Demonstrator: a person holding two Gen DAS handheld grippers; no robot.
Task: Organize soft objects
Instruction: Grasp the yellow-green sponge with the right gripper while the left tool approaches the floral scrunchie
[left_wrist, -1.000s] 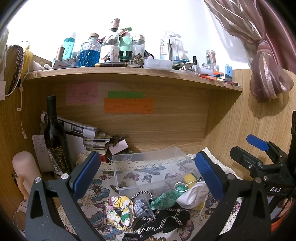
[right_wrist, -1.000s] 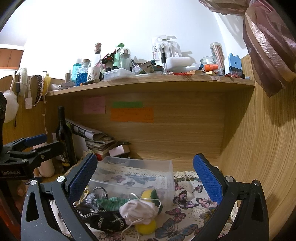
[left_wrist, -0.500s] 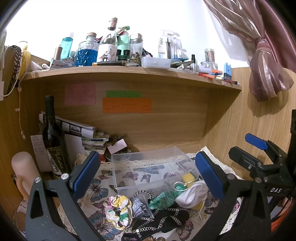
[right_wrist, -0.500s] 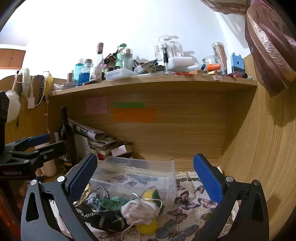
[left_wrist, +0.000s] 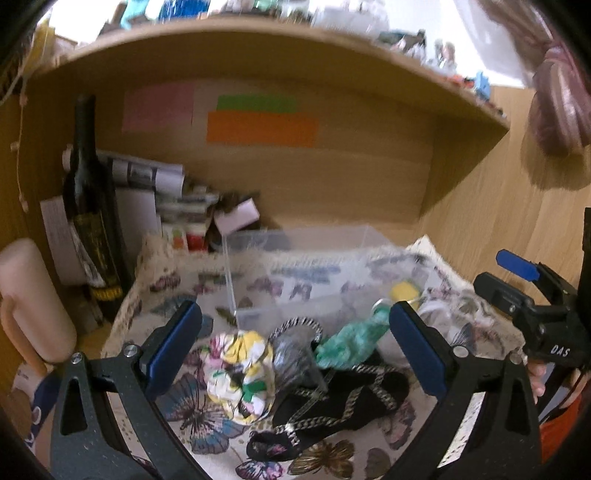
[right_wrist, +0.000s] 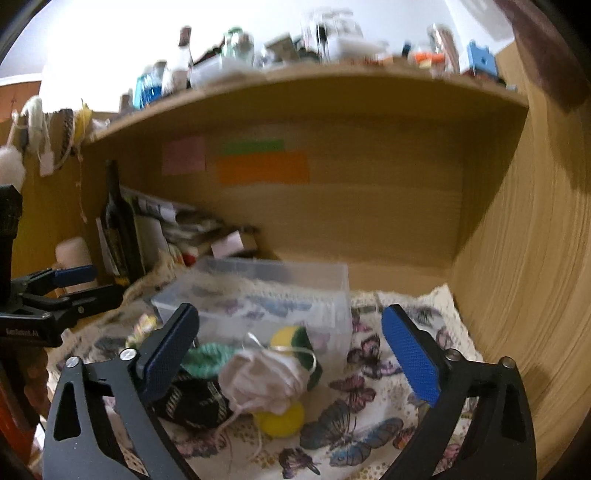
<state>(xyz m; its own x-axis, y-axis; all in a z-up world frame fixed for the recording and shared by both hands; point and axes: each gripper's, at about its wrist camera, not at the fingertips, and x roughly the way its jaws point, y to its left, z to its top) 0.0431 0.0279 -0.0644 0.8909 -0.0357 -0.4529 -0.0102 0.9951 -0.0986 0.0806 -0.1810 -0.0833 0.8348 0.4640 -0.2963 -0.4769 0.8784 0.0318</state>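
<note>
Clear plastic box (left_wrist: 303, 273) sits on butterfly-print cloth (left_wrist: 192, 402), soft pile just in front of it: floral scrunchie (left_wrist: 240, 373), green knit piece (left_wrist: 351, 347), black chain-trimmed fabric (left_wrist: 351, 402), white face mask (right_wrist: 262, 380) touching what looks like a yellow sponge (right_wrist: 286, 338); blurry. Left gripper (left_wrist: 295, 350) over the scrunchie, jaws spread, holding nothing. Right gripper (right_wrist: 291, 350) over the mask, jaws spread, holding nothing.
</note>
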